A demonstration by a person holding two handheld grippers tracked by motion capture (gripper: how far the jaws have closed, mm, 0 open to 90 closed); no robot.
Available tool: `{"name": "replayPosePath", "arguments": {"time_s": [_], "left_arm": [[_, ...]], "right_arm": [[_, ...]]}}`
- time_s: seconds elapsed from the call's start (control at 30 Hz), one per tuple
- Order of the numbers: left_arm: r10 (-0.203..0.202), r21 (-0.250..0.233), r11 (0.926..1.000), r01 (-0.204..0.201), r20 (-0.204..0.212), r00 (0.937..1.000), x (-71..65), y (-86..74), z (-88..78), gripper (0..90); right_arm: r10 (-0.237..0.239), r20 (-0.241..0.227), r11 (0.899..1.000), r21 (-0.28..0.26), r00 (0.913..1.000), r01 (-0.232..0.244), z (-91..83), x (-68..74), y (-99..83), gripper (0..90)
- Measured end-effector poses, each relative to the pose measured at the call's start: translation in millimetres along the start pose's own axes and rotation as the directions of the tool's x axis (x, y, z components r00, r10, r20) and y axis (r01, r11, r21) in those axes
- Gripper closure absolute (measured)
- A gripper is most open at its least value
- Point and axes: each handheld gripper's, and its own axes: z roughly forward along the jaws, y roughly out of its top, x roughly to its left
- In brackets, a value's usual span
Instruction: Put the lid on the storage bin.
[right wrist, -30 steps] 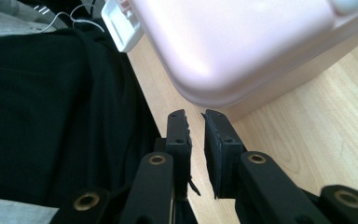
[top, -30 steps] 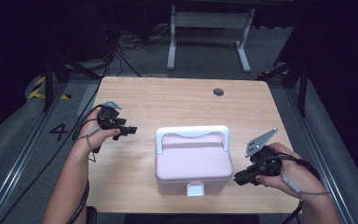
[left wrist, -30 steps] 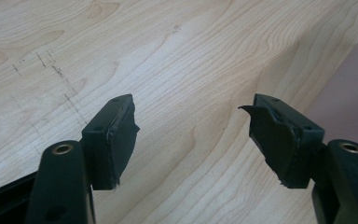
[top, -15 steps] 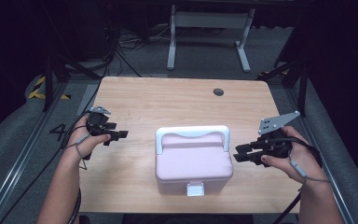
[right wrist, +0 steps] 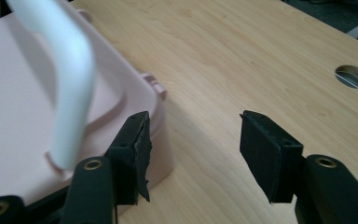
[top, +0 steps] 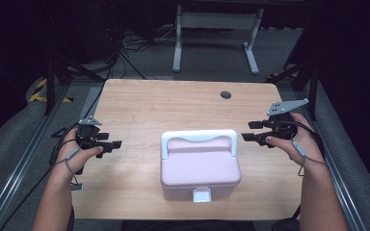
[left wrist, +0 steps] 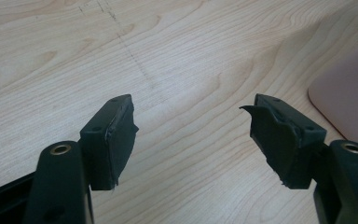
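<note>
A closed pink box (top: 200,166) with a raised white handle (top: 198,137) and a white front latch (top: 202,194) stands at the table's near middle. My left gripper (top: 116,143) hovers to the left of it, pointing at the box, open and empty over bare wood (left wrist: 191,126); the box's corner (left wrist: 349,93) lies off to its right. My right gripper (top: 247,131) is to the right of the handle, pointing left at it. Its jaws have just been opening and now stand wide with nothing between them (right wrist: 193,140), beside the box's edge (right wrist: 18,140) and handle (right wrist: 70,84).
The wooden table (top: 173,106) has a round cable hole (top: 226,95) at the back right, also seen as the hole (right wrist: 352,76) in the right gripper view. A metal stand (top: 214,29) and cables lie on the floor beyond the table.
My right gripper moved away from the person, from the box's near right side up beside the handle, and its jaws opened. My left gripper drifted toward the table's near left edge.
</note>
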Motion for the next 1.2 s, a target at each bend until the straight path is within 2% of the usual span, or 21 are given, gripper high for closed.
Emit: {"name": "replayPosePath", "arguments": {"time_s": [0.1, 0.2, 0.37, 0.53, 0.73, 0.9, 1.13, 1.2], "left_arm": [[0.000, 0.007, 1.0000, 0.000, -0.007, 1.0000, 1.0, -0.1, -0.4, 31.2], [-0.004, -0.005, 1.0000, 0.004, -0.004, 1.0000, 0.8, 0.3, 1.4, 31.2], [0.010, -0.001, 1.0000, -0.010, -0.009, 0.9999, 1.5, 1.2, 4.2, 31.3], [0.007, -0.031, 0.9995, -0.006, 0.026, 0.9996, 3.3, 1.7, 7.5, 31.6], [0.000, -0.040, 0.9992, 0.001, 0.035, 0.9994, 6.6, 1.4, 14.2, 32.0], [-0.004, -0.025, 0.9997, 0.005, 0.046, 0.9990, 9.6, -0.1, 22.5, 32.1], [-0.010, -0.015, 0.9998, 0.011, 0.062, 0.9980, 11.4, -1.6, 31.7, 32.2], [-0.007, -0.007, 0.9999, 0.008, 0.066, 0.9978, 12.2, -1.7, 34.3, 32.1]], "right_arm": [[0.028, 0.034, 1.000, -0.007, 0.9990, -0.027, 3.2, -11.0, -4.4, 41.8], [0.043, 0.070, 0.999, -0.005, 0.9966, -0.043, 6.3, -21.9, -10.8, 40.6], [0.068, 0.102, 0.997, 0.016, 0.9925, -0.069, 11.2, -38.9, -22.3, 39.3], [0.073, 0.128, 0.997, 0.016, 0.9890, -0.076, 16.4, -52.6, -31.4, 39.2], [0.085, 0.134, 0.995, 0.035, 0.9873, -0.090, 26.0, -64.5, -41.8, 39.0], [0.102, 0.125, 0.993, 0.047, 0.9868, -0.109, 36.3, -72.2, -51.1, 38.8], [0.119, 0.121, 0.990, 0.066, 0.9855, -0.127, 53.1, -77.7, -61.6, 38.3], [0.122, 0.121, 0.987, 0.087, 0.9852, -0.133, 62.1, -78.9, -65.7, 38.2]]}}
